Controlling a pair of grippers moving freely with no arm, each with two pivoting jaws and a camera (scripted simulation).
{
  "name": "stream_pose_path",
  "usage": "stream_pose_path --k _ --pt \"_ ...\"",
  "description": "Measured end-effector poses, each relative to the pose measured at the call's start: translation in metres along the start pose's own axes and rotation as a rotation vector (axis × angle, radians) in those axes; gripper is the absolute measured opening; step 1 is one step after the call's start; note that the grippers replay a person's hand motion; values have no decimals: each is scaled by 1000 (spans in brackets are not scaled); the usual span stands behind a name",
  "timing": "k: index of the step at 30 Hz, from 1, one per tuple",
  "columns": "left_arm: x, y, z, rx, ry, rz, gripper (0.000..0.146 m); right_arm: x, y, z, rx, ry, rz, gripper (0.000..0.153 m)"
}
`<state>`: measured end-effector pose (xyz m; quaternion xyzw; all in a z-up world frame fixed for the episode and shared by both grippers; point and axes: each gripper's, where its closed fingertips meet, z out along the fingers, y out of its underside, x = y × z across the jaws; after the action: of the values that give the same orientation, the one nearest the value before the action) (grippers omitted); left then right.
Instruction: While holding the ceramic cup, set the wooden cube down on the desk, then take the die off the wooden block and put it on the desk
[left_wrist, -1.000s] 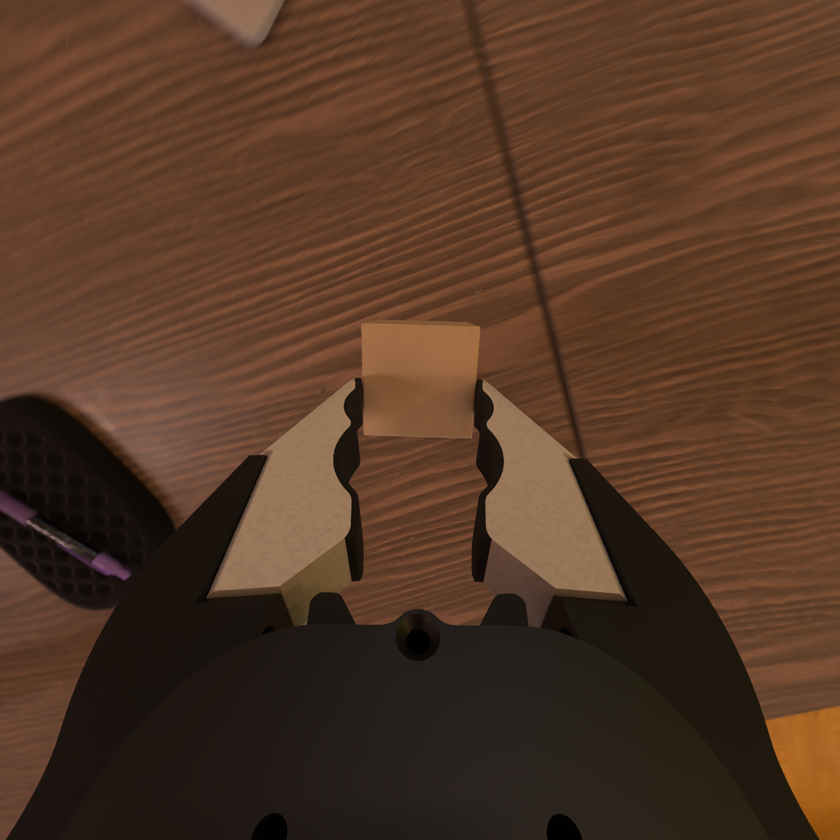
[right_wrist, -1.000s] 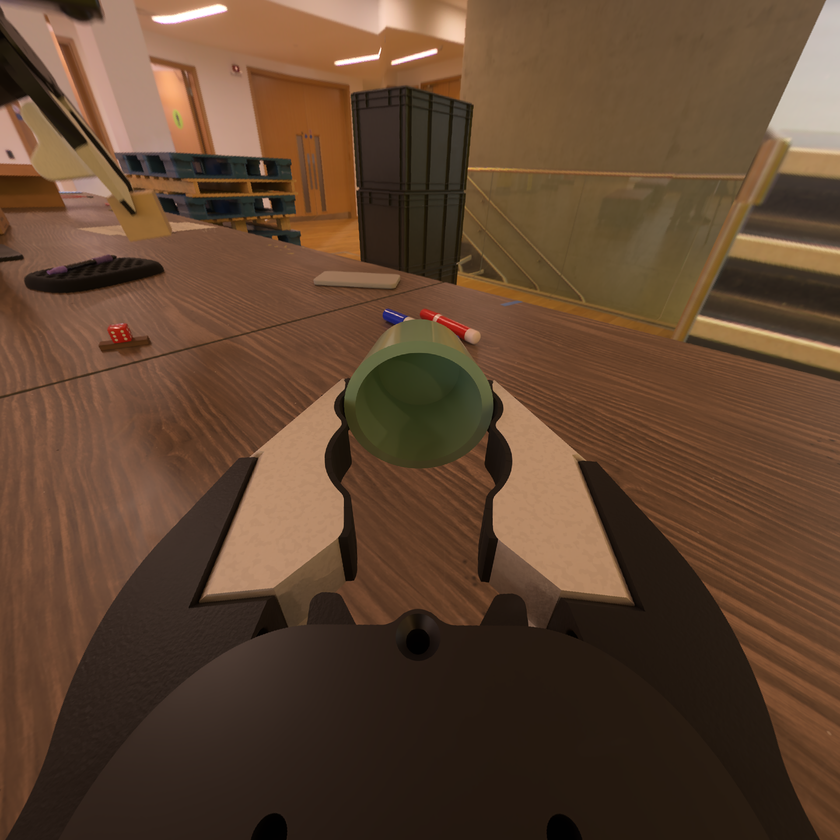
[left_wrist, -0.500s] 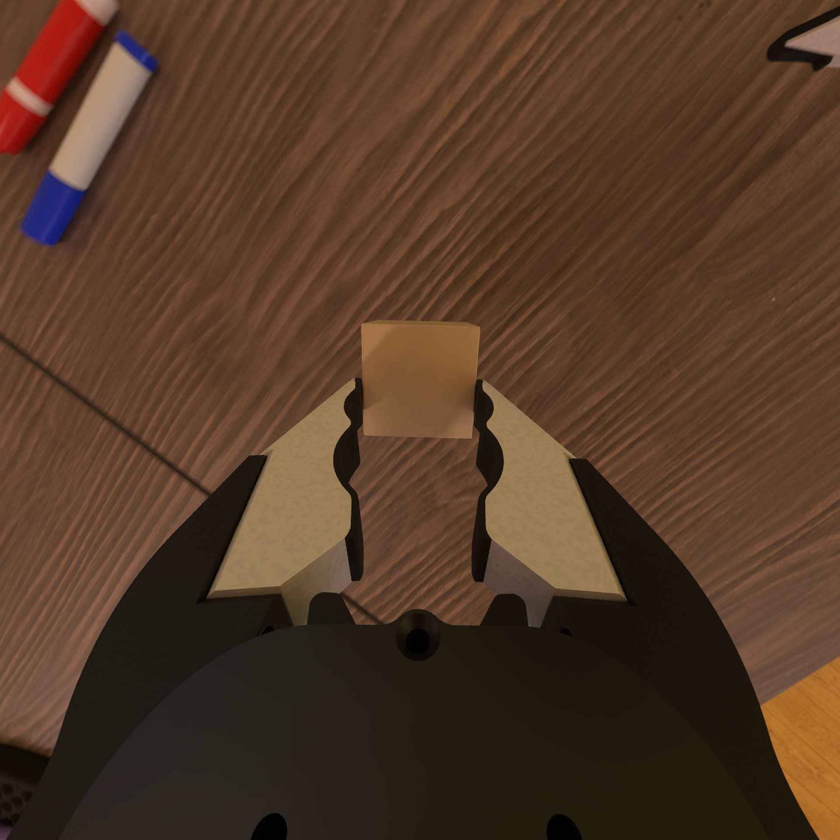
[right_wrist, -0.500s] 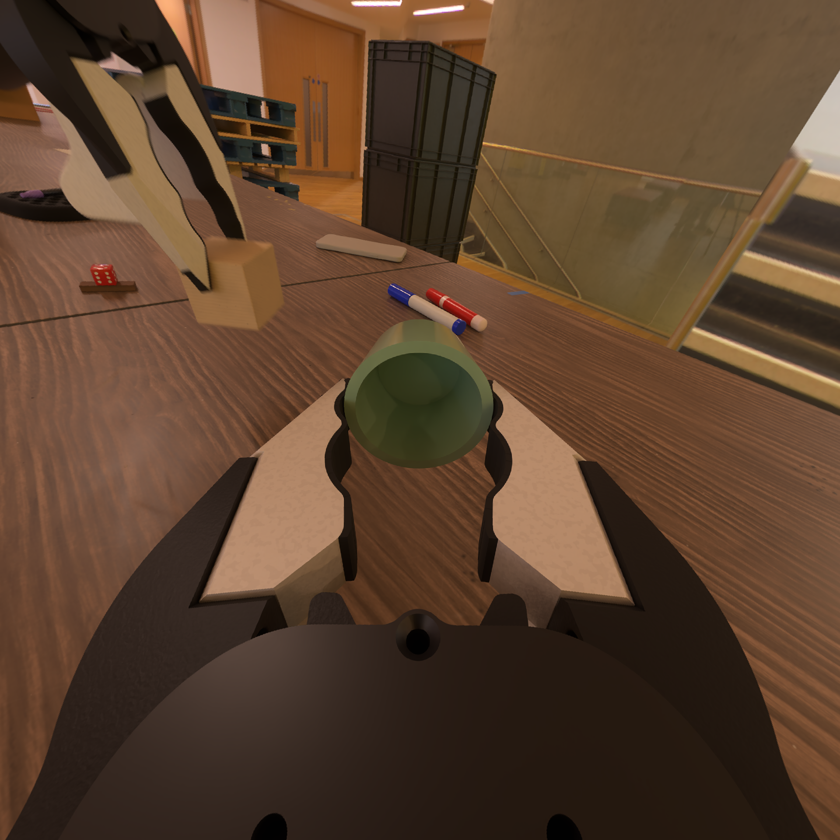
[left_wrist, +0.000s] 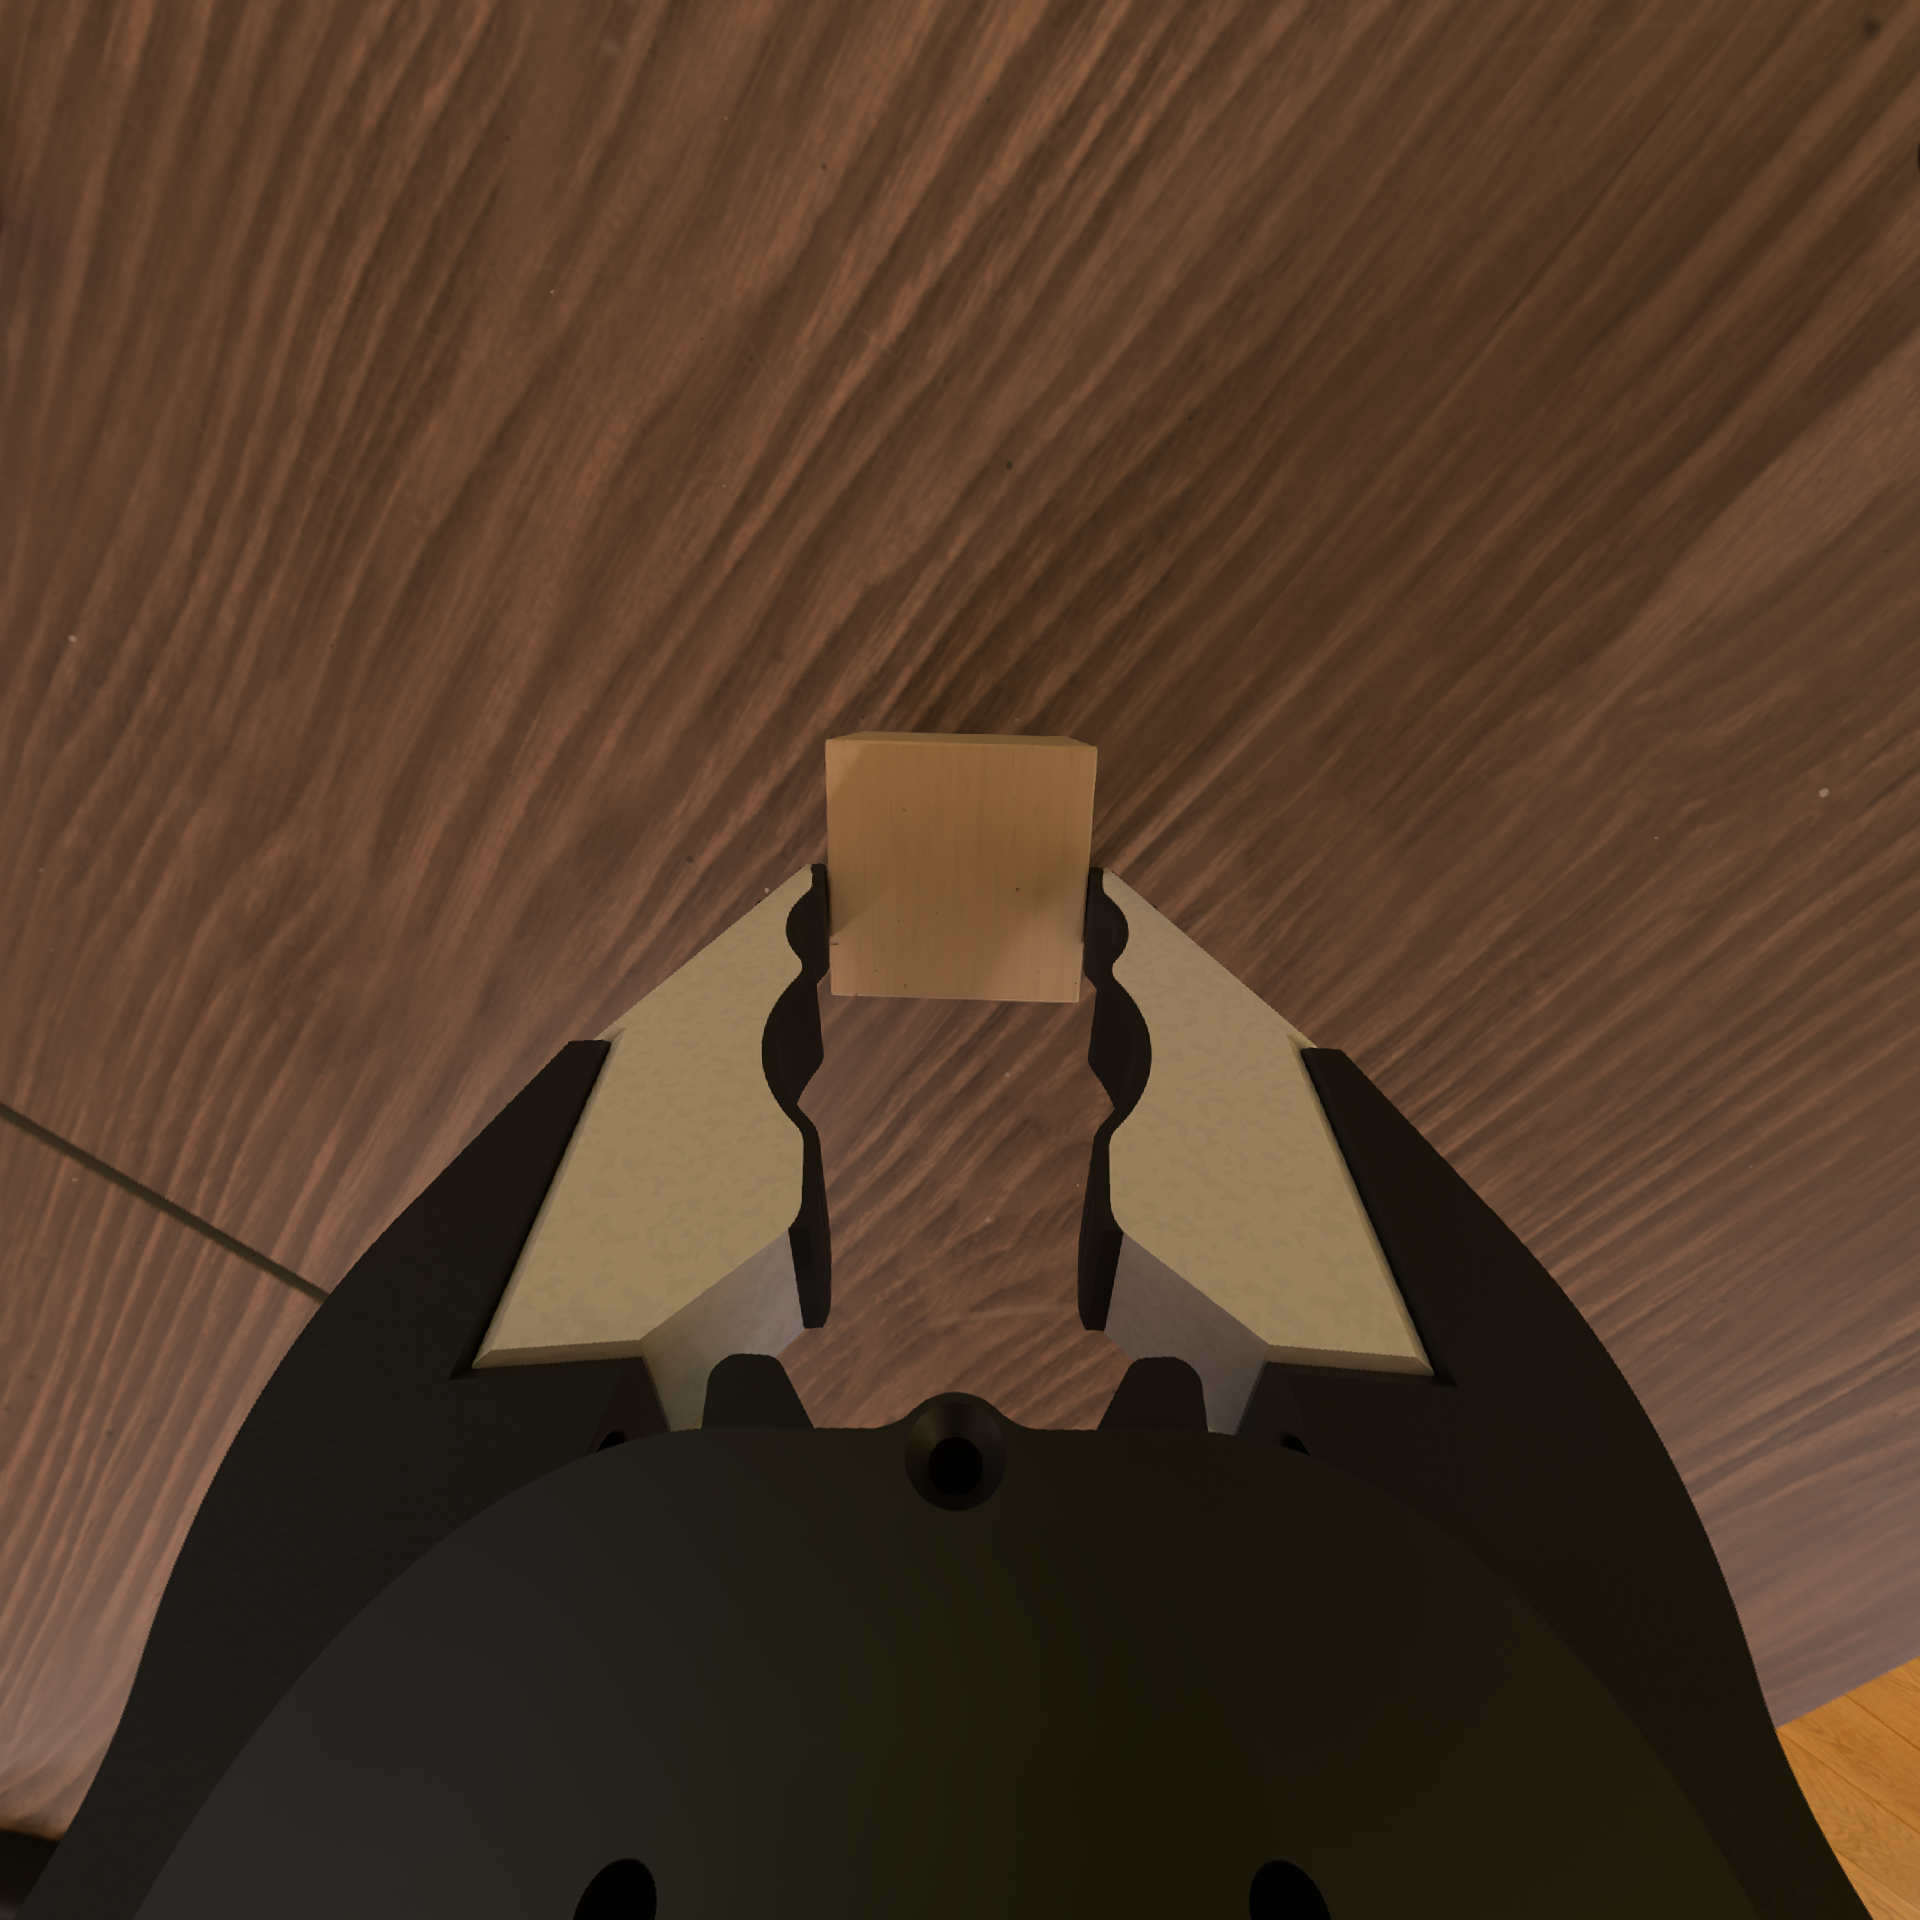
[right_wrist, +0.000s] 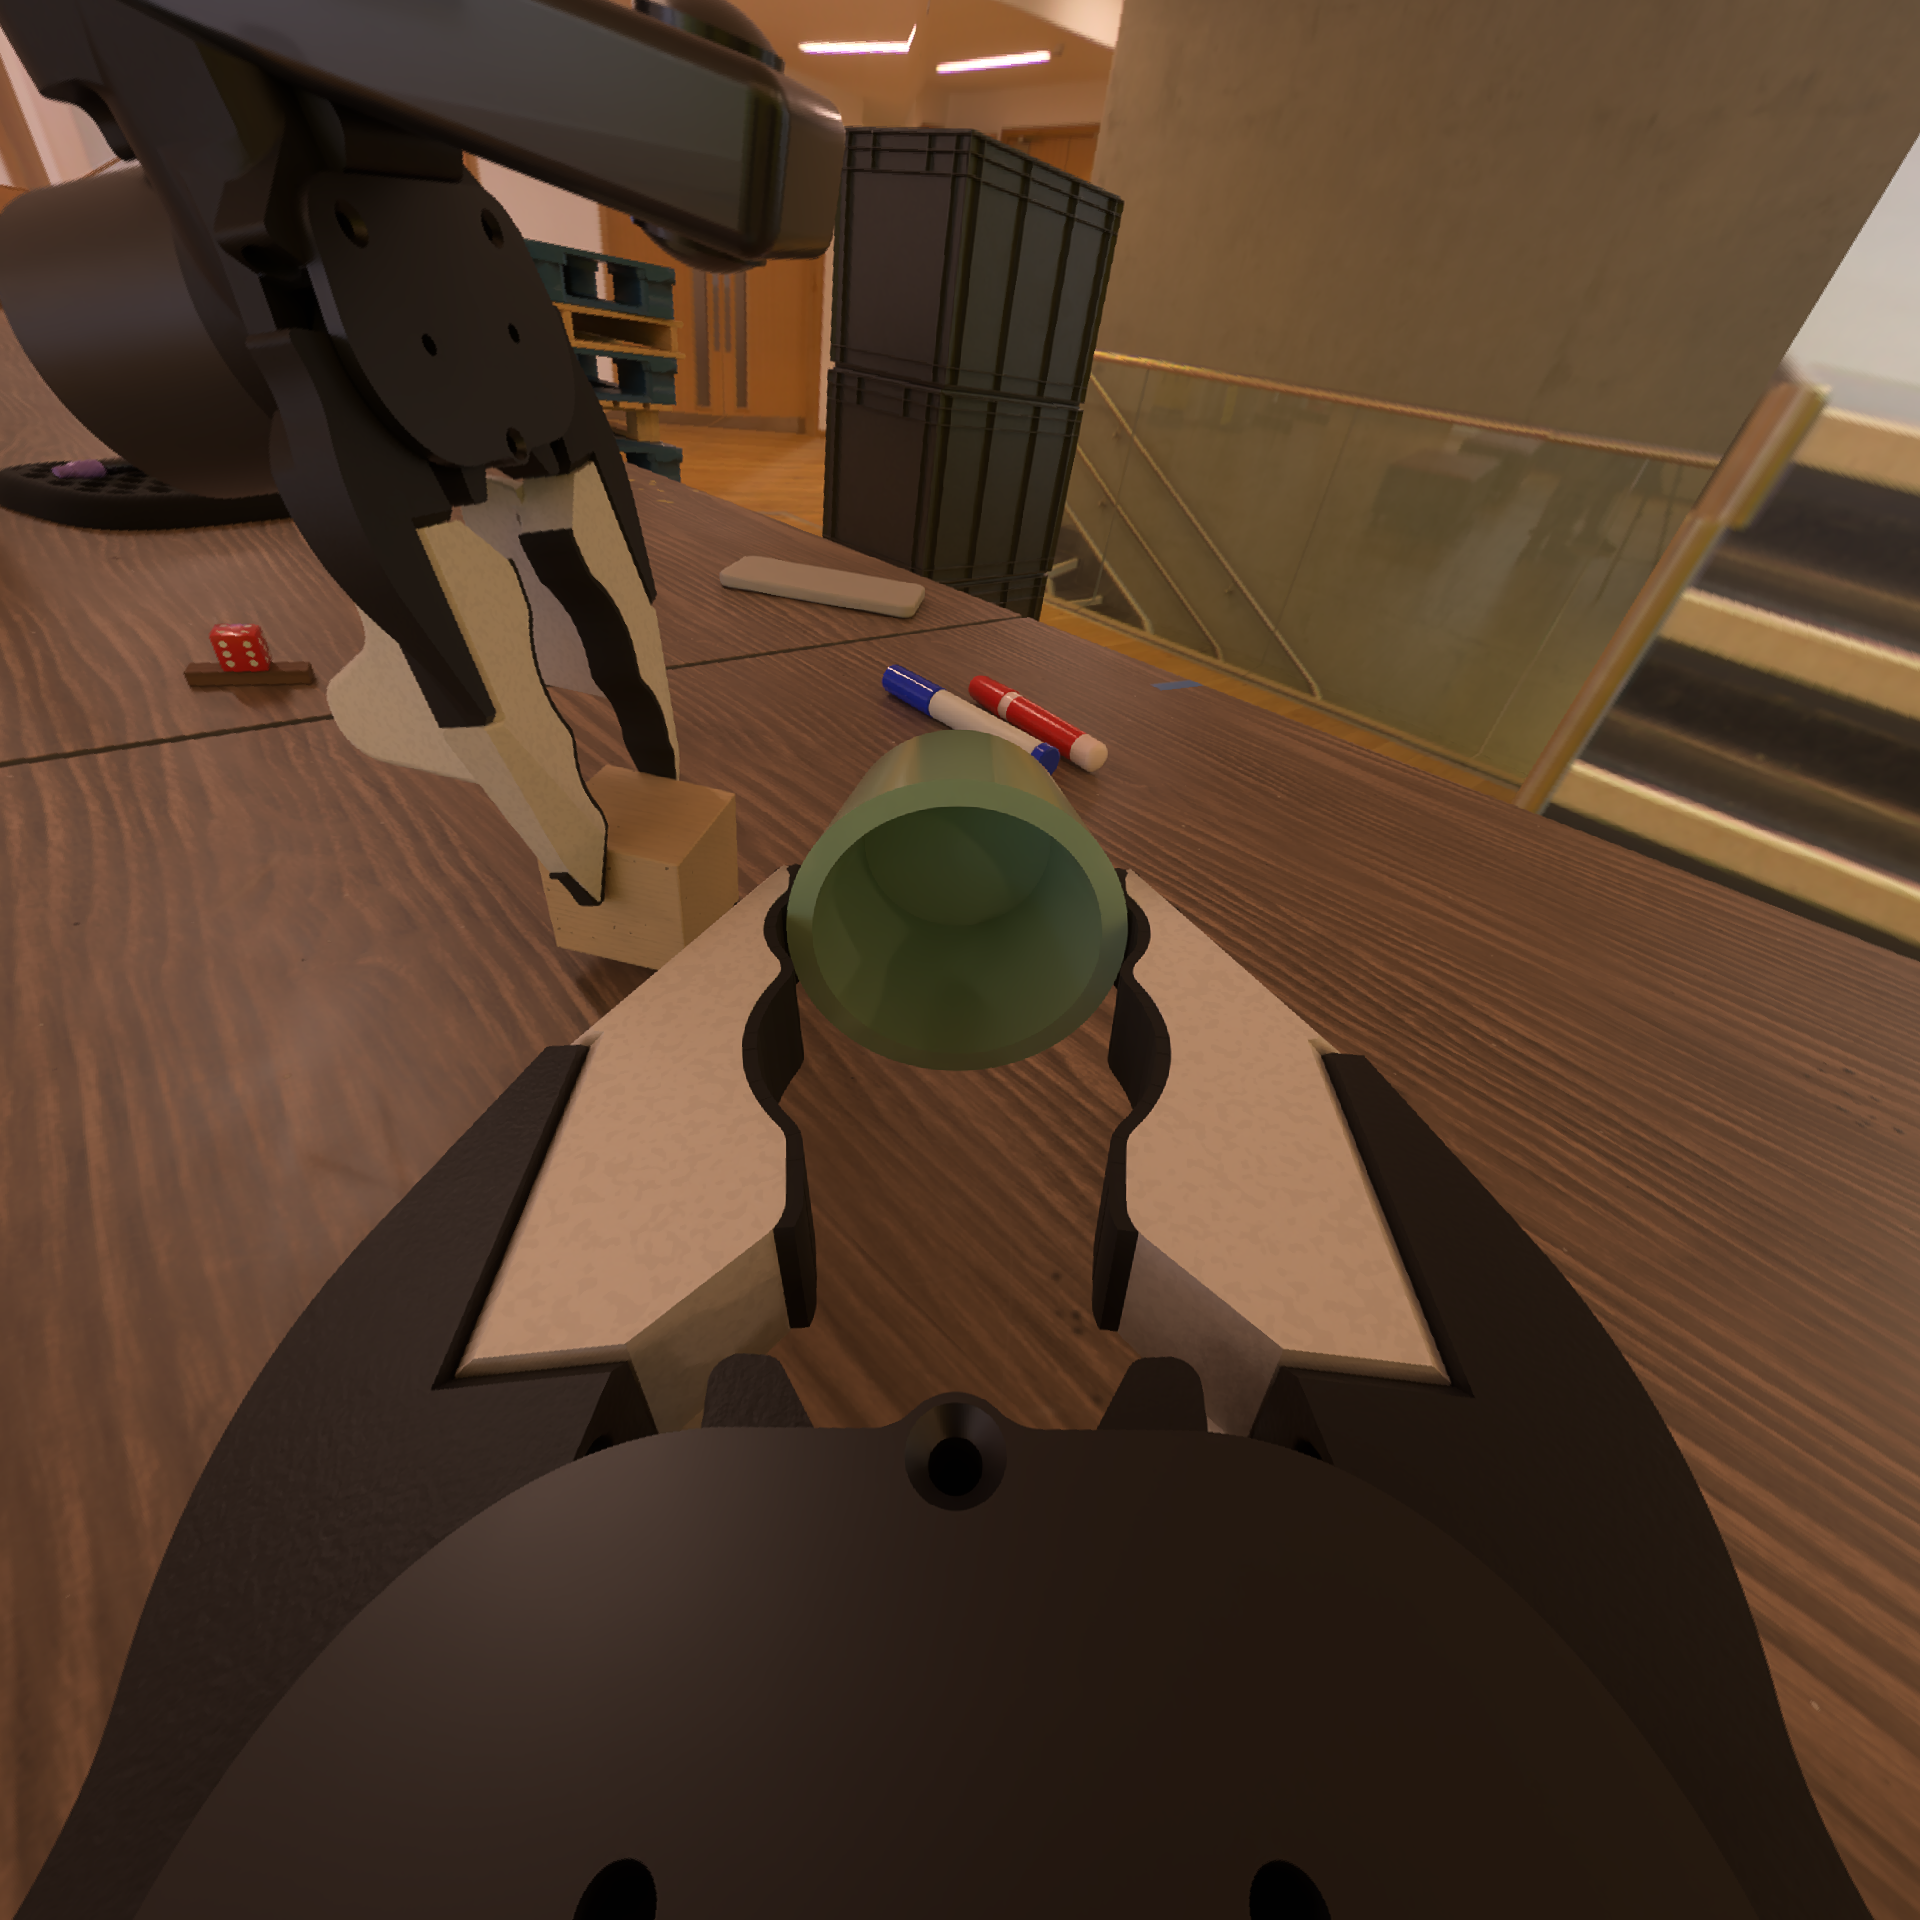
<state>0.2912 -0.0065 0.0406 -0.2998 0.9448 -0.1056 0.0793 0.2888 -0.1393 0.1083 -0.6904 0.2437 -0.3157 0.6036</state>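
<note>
Step 1, cube set-down: wooden cube (left_wrist: 961, 871) is pinched by left gripper (left_wrist: 956, 914) at desk (left_wrist: 623, 416) level, ceramic cup (right_wrist: 954, 902) is clamped by right gripper (right_wrist: 954, 925); release is req'd next, then die (right_wrist: 239, 646), upper left of right wrist view, is fetched.

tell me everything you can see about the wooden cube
The wooden cube is a pale, plain block of light wood with faint grain, sharp edges and flat faces. It is clamped between the tips of the left gripper, whose jaws press on two opposite sides. In the right wrist view it sits low at the brown desk, slightly tilted, its bottom at or just above the surface; contact cannot be told. It lies just left of the green cup, apart from it.
</note>
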Motion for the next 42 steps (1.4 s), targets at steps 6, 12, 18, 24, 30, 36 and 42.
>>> stream_pose_path --k 6,12,18,24,30,36,42 --pt "2 2 8 8 5 0 49 0 0 0 0 1 4 58" --pt "-3 1 -4 53 -4 -29 54 0 -1 0 5 0 4 58" --pt "-24 32 -76 194 -19 -120 73 1 -2 -1 15 -1 6 58" --pt "-79 145 -150 76 -171 -295 70 2 -2 -2 21 -2 29 58" --pt "-113 246 -125 -92 -130 -541 63 -1 1 1 -7 -7 4 58" --pt "-125 262 -75 -58 -39 -653 53 -3 1 1 -14 -8 -22 58" --pt "-134 268 -54 -99 -31 -655 49 -3 1 1 -12 -8 -18 58"
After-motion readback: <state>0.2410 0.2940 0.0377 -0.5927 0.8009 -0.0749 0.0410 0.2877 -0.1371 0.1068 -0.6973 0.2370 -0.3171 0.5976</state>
